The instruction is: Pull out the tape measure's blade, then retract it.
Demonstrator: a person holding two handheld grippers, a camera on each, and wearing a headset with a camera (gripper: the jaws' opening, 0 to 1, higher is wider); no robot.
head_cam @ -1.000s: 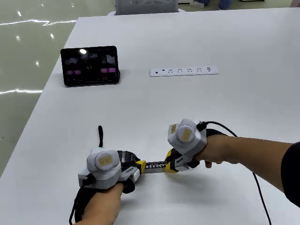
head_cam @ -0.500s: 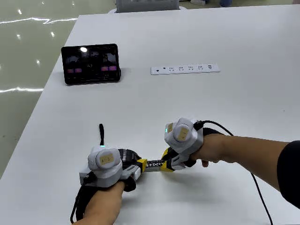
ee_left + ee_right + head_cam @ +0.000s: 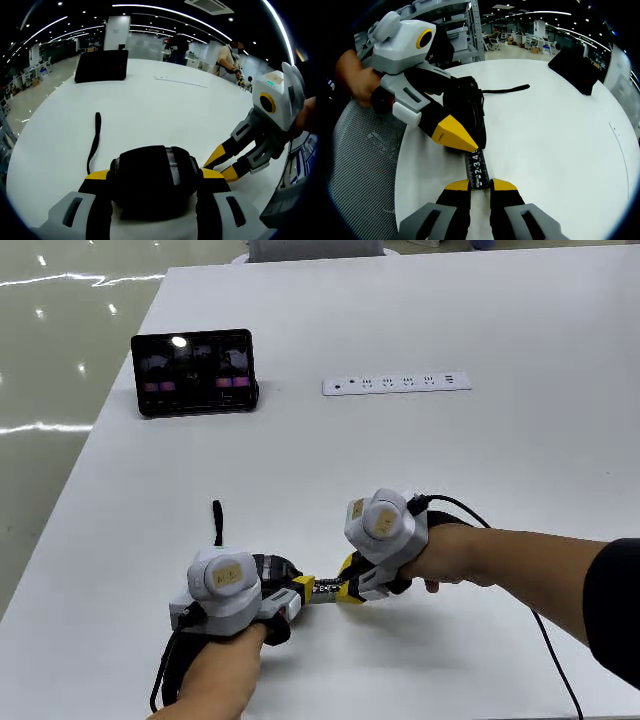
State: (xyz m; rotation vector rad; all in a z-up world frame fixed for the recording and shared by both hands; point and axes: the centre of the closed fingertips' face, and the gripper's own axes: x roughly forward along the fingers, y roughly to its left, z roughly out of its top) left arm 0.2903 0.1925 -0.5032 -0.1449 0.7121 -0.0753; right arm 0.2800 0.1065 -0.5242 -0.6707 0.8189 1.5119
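A black tape measure (image 3: 276,573) rests on the white table (image 3: 420,460), and my left gripper (image 3: 292,600) is shut on its body. In the left gripper view the case (image 3: 152,177) sits between the yellow-tipped jaws. A short stretch of yellow blade (image 3: 326,588) runs right from the case to my right gripper (image 3: 345,591), which is shut on the blade's end. The numbered blade (image 3: 476,169) lies pinched between the yellow tips of the right gripper (image 3: 480,186), close to the case (image 3: 468,107). A black wrist strap (image 3: 216,522) trails away from the case.
A black tablet (image 3: 194,372) stands at the far left of the table and a white power strip (image 3: 396,383) lies beyond the middle. A black cable (image 3: 545,625) trails from the right hand. The table's left edge (image 3: 75,490) drops to a glossy floor.
The right gripper has moved left toward the case, and the visible stretch of blade has grown shorter. The left gripper has stayed put on the case.
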